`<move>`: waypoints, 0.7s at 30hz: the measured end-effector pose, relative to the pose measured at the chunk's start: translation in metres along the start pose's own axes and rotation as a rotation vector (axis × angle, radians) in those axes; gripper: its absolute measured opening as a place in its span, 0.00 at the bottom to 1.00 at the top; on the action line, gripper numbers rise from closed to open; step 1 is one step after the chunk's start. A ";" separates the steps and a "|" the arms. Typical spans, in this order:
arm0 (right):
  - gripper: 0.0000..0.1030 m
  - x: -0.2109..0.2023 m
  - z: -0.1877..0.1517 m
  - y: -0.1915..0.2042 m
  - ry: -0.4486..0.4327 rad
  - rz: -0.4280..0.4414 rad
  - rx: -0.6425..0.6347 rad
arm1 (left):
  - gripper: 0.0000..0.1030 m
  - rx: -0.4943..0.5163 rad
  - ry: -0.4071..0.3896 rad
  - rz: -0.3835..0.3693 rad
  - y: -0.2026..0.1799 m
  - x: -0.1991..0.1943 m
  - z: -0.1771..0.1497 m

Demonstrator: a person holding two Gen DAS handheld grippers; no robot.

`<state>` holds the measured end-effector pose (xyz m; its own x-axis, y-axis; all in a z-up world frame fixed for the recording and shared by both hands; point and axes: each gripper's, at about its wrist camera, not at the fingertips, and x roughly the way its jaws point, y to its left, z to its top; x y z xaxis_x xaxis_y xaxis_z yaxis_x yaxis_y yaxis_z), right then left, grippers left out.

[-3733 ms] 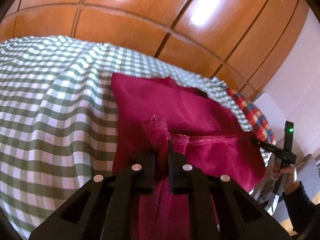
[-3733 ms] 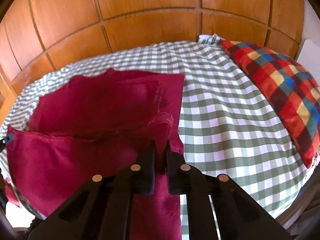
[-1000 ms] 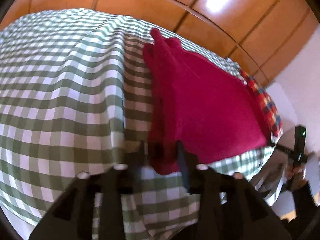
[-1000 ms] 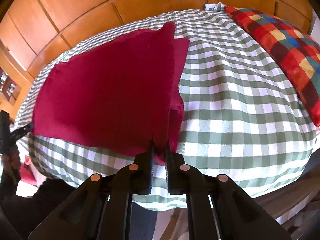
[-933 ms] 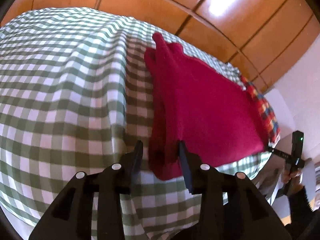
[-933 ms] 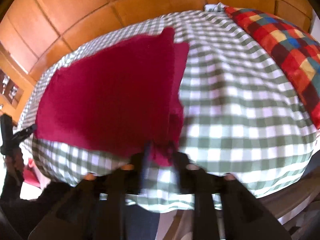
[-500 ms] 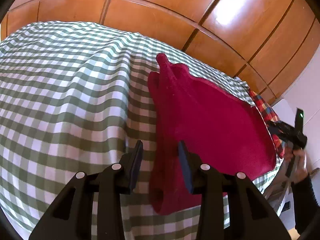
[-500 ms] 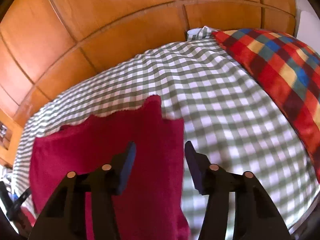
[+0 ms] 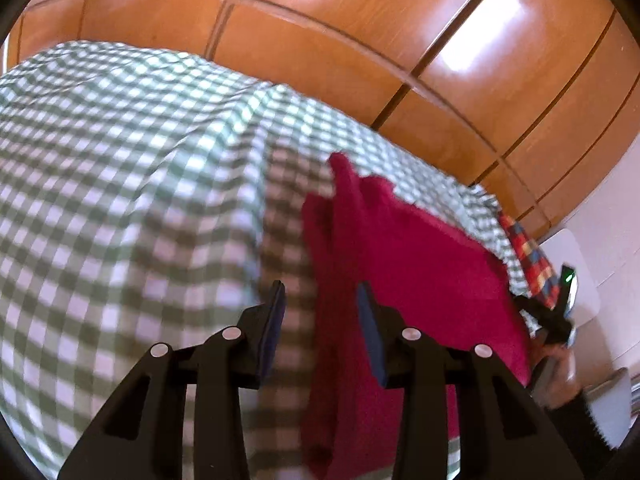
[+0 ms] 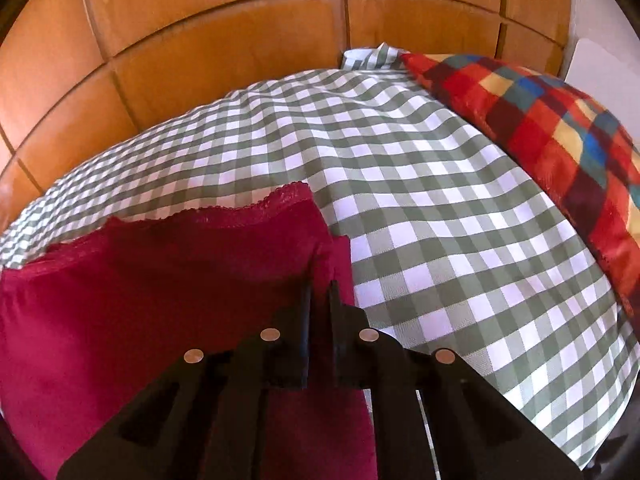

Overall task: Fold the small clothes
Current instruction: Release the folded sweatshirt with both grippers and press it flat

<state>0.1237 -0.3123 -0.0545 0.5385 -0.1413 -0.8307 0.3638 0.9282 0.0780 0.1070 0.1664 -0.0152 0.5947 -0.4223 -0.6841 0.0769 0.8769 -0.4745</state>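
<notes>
A dark red garment with a lace hem lies folded on the green-and-white checked bedcover. My right gripper is shut on the garment's right edge, a little below the lace corner. In the left wrist view the garment lies to the right, and my left gripper is open and empty above its left edge and the bedcover. The right gripper and the hand that holds it show at the far right of that view.
A red, blue and yellow checked pillow lies at the right side of the bed. Glossy wooden panels rise behind the bed. A white surface stands beyond the pillow end.
Both grippers let go of the garment's near corners and moved up over it. My left gripper stays open. My right gripper has shut again on the garment's right edge.
</notes>
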 end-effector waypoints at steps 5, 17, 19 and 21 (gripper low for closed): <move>0.07 -0.003 -0.007 0.000 -0.042 -0.004 -0.018 | 0.43 -0.028 0.020 -0.028 -0.005 0.028 0.025; 0.07 0.000 -0.013 -0.007 -0.082 0.046 0.039 | 0.07 0.045 -0.048 0.192 -0.032 0.067 0.034; 0.07 0.000 -0.013 -0.007 -0.084 0.054 0.046 | 0.10 0.067 0.019 0.254 -0.028 0.091 0.024; 0.07 0.000 -0.014 -0.007 -0.087 0.056 0.049 | 0.11 0.059 0.005 0.255 -0.026 0.095 0.022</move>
<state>0.1104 -0.3142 -0.0623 0.6221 -0.1204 -0.7736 0.3664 0.9180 0.1517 0.1785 0.1085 -0.0554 0.5968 -0.1868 -0.7804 -0.0282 0.9670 -0.2531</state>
